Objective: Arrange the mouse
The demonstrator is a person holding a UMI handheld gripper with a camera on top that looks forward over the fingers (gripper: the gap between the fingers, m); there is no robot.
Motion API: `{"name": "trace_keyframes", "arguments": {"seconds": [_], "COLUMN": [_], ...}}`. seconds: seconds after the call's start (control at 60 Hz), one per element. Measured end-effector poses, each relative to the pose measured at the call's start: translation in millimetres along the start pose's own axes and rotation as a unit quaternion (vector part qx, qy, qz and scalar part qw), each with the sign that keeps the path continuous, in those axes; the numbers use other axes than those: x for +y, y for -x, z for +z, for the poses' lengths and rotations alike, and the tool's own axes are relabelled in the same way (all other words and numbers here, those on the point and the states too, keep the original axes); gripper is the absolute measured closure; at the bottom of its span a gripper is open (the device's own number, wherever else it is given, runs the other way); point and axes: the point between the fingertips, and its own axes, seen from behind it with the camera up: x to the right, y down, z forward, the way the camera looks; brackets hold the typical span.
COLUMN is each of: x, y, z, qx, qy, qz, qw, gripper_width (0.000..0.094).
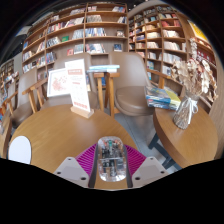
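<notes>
A clear, see-through mouse (111, 158) sits between my gripper's (111, 163) two fingers, its inner parts showing through the shell. Both magenta pads (88, 158) press against its sides. The mouse is held above the round wooden table (55, 130), which lies below and ahead of the fingers.
A standing sign card (77, 88) stands on the table ahead to the left. A white object (19, 149) lies at the table's left edge. A second wooden table (190, 135) with a glass vase (185, 110) is on the right. A chair (130, 95) and bookshelves (90, 30) stand beyond.
</notes>
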Motion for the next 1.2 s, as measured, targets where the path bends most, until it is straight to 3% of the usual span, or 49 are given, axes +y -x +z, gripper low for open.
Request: {"name": "trace_keyframes", "arguments": {"seconds": [0.167,0.35,0.567,0.733,0.9,1.017,1.083,1.2], "x": [-44.8,-65.1,-4.7,50.7,73.3,75.6,74.9,62.6], "y": [71.0,215.2,358.8,391.4,389.0,392.0,395.0,384.3], "z": [-58.7,-109.4,-107.9,-80.1,-65.9,-69.9,-75.3,-94.4], "qx": [-0.029,-0.091,-0.139,-0.133,-0.113,-0.122,-0.134,-0.124], "qy": [-0.031,-0.047,-0.016,0.023,0.023,0.022,0.026,0.006], "qz": [-0.008,-0.024,-0.061,-0.073,-0.079,-0.085,-0.087,-0.093], "qw": [0.999,0.994,0.988,0.988,0.990,0.989,0.987,0.988], "gripper_width": [0.0513,0.0513,0.0513,0.0515,0.0497,0.0367,0.0083,0.0096]}}
